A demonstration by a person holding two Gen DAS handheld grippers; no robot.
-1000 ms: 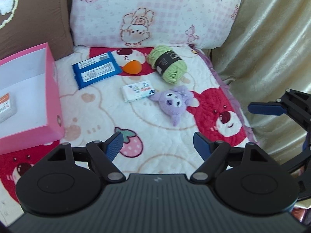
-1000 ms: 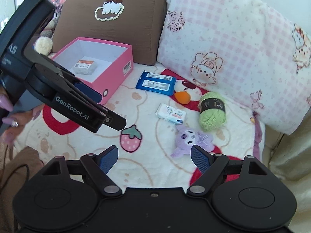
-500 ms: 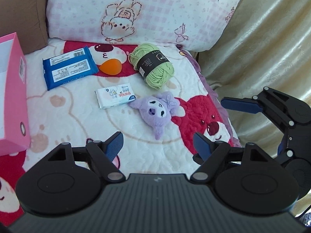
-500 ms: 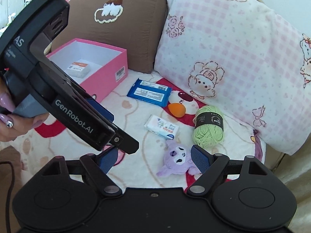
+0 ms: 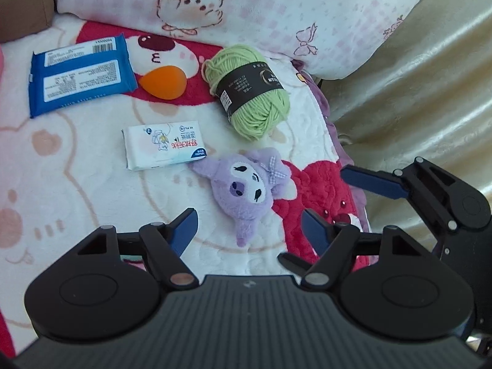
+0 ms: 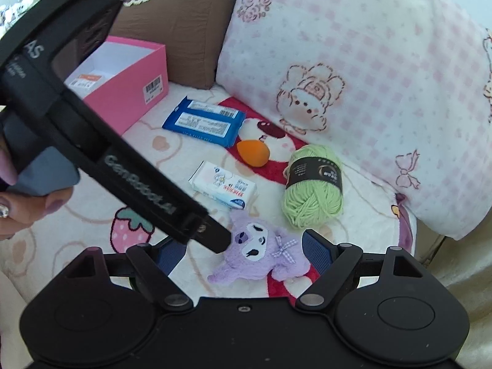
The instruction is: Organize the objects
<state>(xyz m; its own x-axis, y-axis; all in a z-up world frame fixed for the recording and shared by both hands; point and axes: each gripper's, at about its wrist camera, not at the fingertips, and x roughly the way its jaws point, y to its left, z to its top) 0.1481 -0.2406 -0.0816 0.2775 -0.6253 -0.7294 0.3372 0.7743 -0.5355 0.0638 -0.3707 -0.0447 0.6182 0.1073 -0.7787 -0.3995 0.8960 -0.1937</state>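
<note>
left hand-held gripper (image 5: 247,229): black body, ribbed top, blue pads, silver pivot screws, white "GenRobot.AI" lettering
right hand-held gripper (image 6: 241,250): same black build, blue pads
hand (image 6: 21,206): painted nails, one with gem

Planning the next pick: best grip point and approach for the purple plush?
Probably take the purple plush across its round head, from above. It lies flat and face-up on the blanket, ears splayed and floppy, so the head is the only bulky part. The left gripper hovers near it, jaws closing, nothing between them.
</note>
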